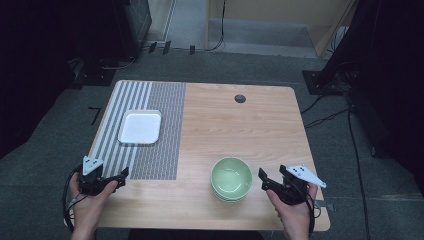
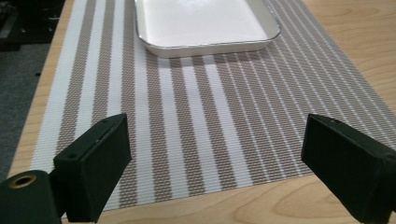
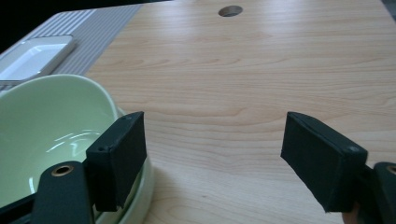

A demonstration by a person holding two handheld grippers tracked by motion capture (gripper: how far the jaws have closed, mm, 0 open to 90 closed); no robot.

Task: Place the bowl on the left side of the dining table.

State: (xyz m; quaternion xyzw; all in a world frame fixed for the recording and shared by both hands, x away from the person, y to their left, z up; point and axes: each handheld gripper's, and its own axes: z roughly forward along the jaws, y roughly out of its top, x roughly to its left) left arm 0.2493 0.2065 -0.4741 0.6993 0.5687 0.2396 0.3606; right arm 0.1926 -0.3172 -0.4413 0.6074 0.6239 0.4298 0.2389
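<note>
Dark curtains and grey carpet ring a pale wooden table [image 1: 240, 135] with rounded corners and a small round cable hole [image 1: 240, 98] near its far edge. On the left part lies a woven mat [image 1: 150, 150], broad pale stripes at its outer side and a fine tight weave toward the middle. A white tray [image 1: 140, 127], square with rounded corners and a shallow raised rim, sits on the striped part. Near the front edge, right of centre, stands a stack of pale green bowls [image 1: 231, 179], glossy and round, the top one catching the light inside.

Between mat and bowls, and from the bowls to the far edge, the wood is bare, so there is plenty of open room. The bowls stand close to the front edge; the tray sits well in from the mat's border.

At the front left corner the left gripper [image 1: 122, 176] hovers over the mat's near edge, its flat black jaws spread wide with nothing between them, the tray well ahead of it. The right gripper [image 1: 263, 179] hangs just beside the bowls on their right. Its jaws stand wide too and grip nothing. In the right gripper view one jaw shows against the bowls' rim, though I cannot tell whether it touches.
</note>
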